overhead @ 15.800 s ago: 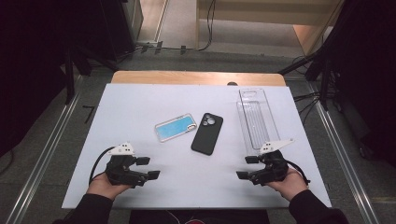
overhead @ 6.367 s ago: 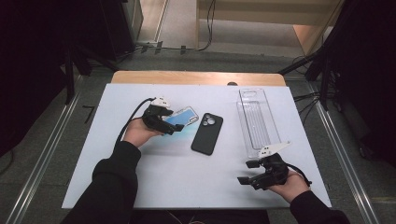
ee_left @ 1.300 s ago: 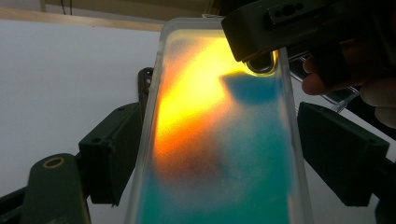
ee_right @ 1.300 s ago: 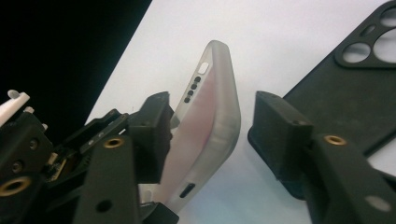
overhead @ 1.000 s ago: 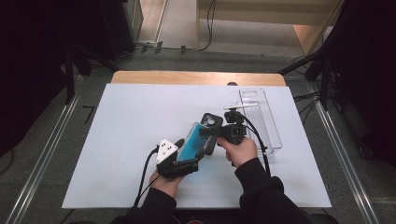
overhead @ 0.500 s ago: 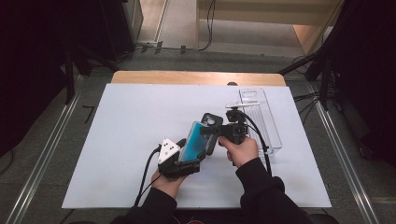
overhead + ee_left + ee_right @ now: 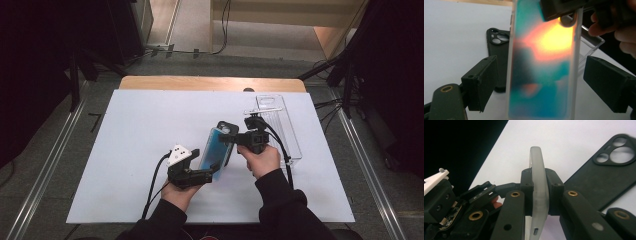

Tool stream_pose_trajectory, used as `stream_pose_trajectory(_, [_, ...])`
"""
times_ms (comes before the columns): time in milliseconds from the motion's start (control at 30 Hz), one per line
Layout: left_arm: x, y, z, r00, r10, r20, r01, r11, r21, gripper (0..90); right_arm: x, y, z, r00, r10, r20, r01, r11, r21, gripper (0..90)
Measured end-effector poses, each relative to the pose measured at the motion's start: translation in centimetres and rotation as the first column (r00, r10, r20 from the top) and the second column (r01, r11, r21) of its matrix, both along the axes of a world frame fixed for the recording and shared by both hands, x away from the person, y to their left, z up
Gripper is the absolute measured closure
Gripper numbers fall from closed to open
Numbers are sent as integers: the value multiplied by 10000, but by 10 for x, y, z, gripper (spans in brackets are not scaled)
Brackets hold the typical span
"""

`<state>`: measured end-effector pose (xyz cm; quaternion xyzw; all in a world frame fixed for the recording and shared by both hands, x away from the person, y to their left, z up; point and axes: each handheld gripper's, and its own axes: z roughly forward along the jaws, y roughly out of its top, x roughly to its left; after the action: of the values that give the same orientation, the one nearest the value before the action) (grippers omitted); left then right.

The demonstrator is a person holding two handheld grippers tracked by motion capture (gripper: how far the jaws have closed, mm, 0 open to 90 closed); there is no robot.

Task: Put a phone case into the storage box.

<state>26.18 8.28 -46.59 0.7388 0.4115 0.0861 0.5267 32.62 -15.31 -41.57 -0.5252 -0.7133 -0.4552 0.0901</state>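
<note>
Passing the iridescent phone case (image 7: 214, 150) from one hand to the other is the work here, and it sits at the handover point. It hangs above the middle of the white table (image 7: 130, 130), standing on edge. The right gripper (image 7: 231, 138) is clenched on its upper end; the right gripper view shows both black pads pressed flat against the frosted edge (image 7: 538, 195). The left gripper (image 7: 214, 174) has just been opening, and in the left gripper view its jaws stand clear on either side of the case (image 7: 544, 65), touching nothing.

To do this well, the right hand's grip should stay firm and the case level while the left gripper backs straight out along its own line, so neither pad catches the soft rim and twists it. A pinch on one end of a slim, flexible shell will likely let it swing, so slow, steady travel is wise.

The black phone case (image 7: 227, 131) lies on the table just behind and below, and the clear plastic tray (image 7: 280, 125) sits beside the right hand (image 7: 260, 159); keep the held case from brushing either.
</note>
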Motion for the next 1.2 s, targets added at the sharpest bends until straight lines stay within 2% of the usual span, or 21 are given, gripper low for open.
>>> stream_pose_trajectory(300, [10, 8, 6, 9968, -342, -717, 351, 9993, 119, 137, -6, -3, 11, 9954, 122, 952, -39, 9962, -872, 765])
stream_pose_trajectory(467, [15, 13, 11, 9921, -614, -1089, 632, 9979, 128, 138, -10, -2, 15, 9884, 424, 1456, -233, 9911, -1307, 765])
stream_pose_trajectory(567, [18, 16, 14, 9908, -668, -1180, 702, 9972, 248, 137, -12, -2, 17, 9846, 578, 1647, -342, 9891, -1430, 765])
stream_pose_trajectory(633, [20, 18, 17, 9865, -833, -1411, 877, 9958, 251, 138, -12, -3, 18, 9818, 687, 1769, -431, 9885, -1449, 765])
stream_pose_trajectory(733, [22, 20, 19, 9813, -1138, -1553, 1200, 9923, 308, 143, -13, -5, 19, 9768, 826, 1978, -534, 9875, -1484, 765])
stream_pose_trajectory(800, [24, 21, 21, 9754, -1340, -1748, 1420, 9893, 340, 149, -14, -7, 20, 9732, 944, 2098, -642, 9872, -1462, 765])
stream_pose_trajectory(933, [27, 21, 25, 9684, -1453, -2025, 1603, 9853, 596, 149, -15, -10, 21, 9589, 1208, 2568, -821, 9843, -1565, 765])
stream_pose_trajectory(1000, [28, 22, 27, 9632, -1612, -2152, 1771, 9826, 567, 149, -16, -11, 22, 9513, 1357, 2766, -920, 9819, -1653, 765])
stream_pose_trajectory(1067, [29, 23, 29, 9629, -1697, -2097, 1870, 9802, 653, 150, -16, -13, 22, 9480, 1466, 2825, -1056, 9822, -1554, 765])
stream_pose_trajectory(1133, [29, 23, 31, 9595, -1815, -2155, 2051, 9744, 925, 150, -16, -16, 23, 9446, 1589, 2871, -1199, 9816, -1489, 765])
stream_pose_trajectory(1200, [30, 22, 32, 9529, -2009, -2272, 2307, 9665, 1127, 150, -16, -18, 23, 9382, 1756, 2981, -1340, 9788, -1549, 765])
